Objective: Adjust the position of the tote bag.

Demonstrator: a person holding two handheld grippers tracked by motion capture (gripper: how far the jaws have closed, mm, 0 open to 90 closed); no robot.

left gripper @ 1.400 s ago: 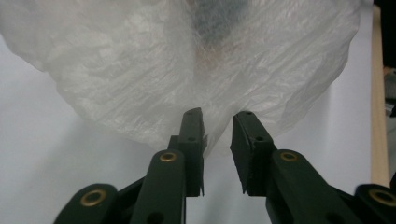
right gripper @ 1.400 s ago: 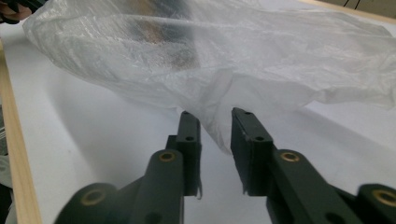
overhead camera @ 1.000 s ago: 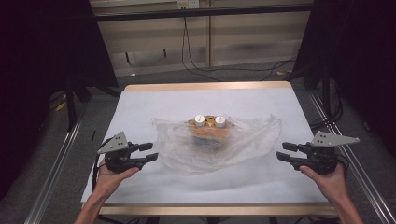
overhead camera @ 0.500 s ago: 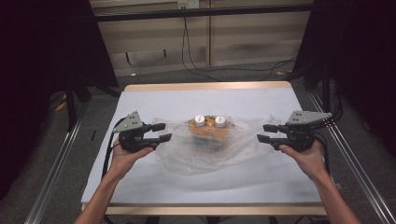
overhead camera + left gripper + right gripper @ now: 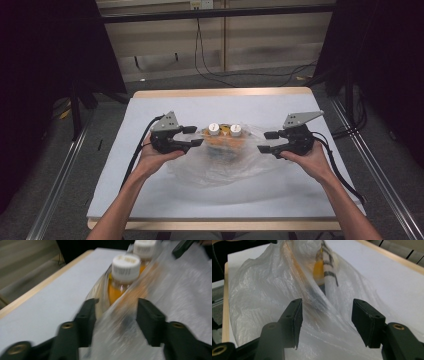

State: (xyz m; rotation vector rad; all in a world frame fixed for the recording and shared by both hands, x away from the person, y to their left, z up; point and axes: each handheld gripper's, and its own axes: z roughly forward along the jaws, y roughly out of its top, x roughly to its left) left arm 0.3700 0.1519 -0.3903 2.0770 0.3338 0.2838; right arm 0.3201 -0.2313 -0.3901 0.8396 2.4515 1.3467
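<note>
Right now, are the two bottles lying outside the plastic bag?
No, in the high view both bottles stand inside the clear plastic bag, white caps up, with the film wrapped around them.

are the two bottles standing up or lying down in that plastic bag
Standing up. Both bottles show their white caps on top, orange liquid below, inside the clear plastic bag.

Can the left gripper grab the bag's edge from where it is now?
Probably yes. The left gripper has its jaws open with the clear plastic bag edge already between them, beside the nearer orange bottle. Nothing blocks it.
</note>
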